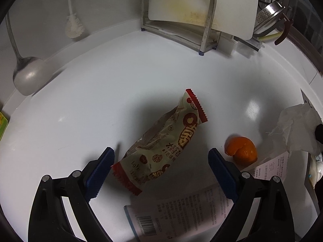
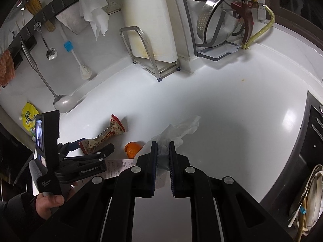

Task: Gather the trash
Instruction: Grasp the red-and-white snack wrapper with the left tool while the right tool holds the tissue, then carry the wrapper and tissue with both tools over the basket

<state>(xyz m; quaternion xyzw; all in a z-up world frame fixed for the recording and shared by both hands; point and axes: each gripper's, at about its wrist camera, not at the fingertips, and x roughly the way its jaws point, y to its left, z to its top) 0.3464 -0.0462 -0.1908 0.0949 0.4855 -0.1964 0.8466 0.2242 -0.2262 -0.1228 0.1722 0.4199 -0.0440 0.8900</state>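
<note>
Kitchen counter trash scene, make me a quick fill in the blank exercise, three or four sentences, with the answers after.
1. The right gripper is shut on a crumpled white ____.
2. The left gripper is open, with the snack wrapper lying ____ its fingers.
3. The peel beside the wrapper is ____ in color.
4. The white cutting board stands in a ____ rack.

Answers: tissue; between; orange; metal

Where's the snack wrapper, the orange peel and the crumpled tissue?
Snack wrapper [image 1: 161, 145]: left wrist view, middle of the printed pack.
Orange peel [image 1: 242, 151]: left wrist view, centre of the peel.
Tissue [image 2: 181, 130]: right wrist view, loose end beyond the jaws.
</note>
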